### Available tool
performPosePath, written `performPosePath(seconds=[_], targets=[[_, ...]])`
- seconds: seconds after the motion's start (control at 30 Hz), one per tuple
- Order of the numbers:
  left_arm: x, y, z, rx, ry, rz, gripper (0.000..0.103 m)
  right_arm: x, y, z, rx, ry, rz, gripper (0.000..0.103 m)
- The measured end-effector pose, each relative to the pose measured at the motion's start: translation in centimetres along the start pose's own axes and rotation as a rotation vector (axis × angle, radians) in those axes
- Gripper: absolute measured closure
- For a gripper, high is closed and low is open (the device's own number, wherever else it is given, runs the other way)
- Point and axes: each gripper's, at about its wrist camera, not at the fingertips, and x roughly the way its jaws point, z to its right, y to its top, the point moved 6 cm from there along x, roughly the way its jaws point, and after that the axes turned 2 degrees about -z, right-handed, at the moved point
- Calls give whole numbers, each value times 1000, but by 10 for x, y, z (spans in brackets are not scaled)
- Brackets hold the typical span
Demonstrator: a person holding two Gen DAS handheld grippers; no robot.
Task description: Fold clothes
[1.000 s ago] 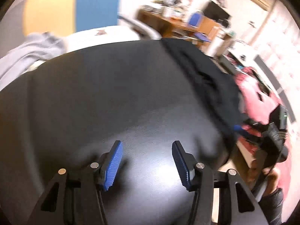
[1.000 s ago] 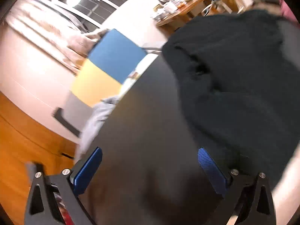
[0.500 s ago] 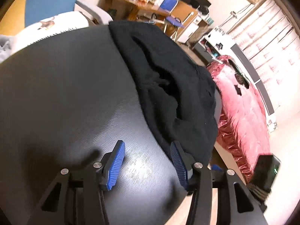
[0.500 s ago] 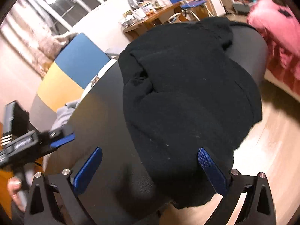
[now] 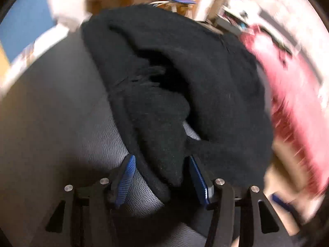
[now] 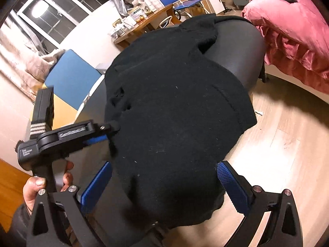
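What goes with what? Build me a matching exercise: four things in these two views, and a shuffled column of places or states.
Things:
1. black sweater
2. left gripper
3. right gripper
4. pink bedspread

Places or states:
A. open, with a fold of fabric between its fingers
B. far right, hanging in ruffles toward the floor
C. spread over the black table, one edge hanging off
D. wide open, held above the near hem

Pairs: 1-C, 2-A, 3-D, 4-B
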Motion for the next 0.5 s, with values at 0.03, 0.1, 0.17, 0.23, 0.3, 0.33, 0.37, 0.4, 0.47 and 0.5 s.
performPosePath(seconds=[0.03, 0.1, 0.17, 0.23, 0.3, 0.33, 0.37, 0.4, 0.47, 0.5], targets=[[-1, -2, 5, 40, 20, 13, 62, 1, 0, 0, -4, -1, 0, 0], [-6, -7, 4, 25, -34, 1, 91, 2, 1, -1, -11, -4, -1, 0], [-12, -16, -15, -3, -23, -2, 92, 3, 1, -2, -18, -6, -2, 0], [-19, -30, -43, -37, 9, 8, 92, 4, 1, -3, -25, -8, -3, 0], [-30, -46, -77, -90, 26, 9, 93, 5, 2, -4, -32, -11, -3, 0], [-38, -56, -95, -108, 49, 11, 93, 5, 2, -4, -35, -12, -4, 0], [-46, -68, -112, -125, 72, 12, 93, 6, 2, -4, -39, -13, -4, 0], [-53, -81, -130, -148, 90, 9, 93, 6, 2, -5, -42, -14, -4, 0], [-69, -112, -163, -187, 125, 4, 93, 7, 3, -6, -49, -16, -5, 0], [-79, -128, -179, -203, 152, 4, 93, 8, 3, -6, -53, -18, -6, 0]])
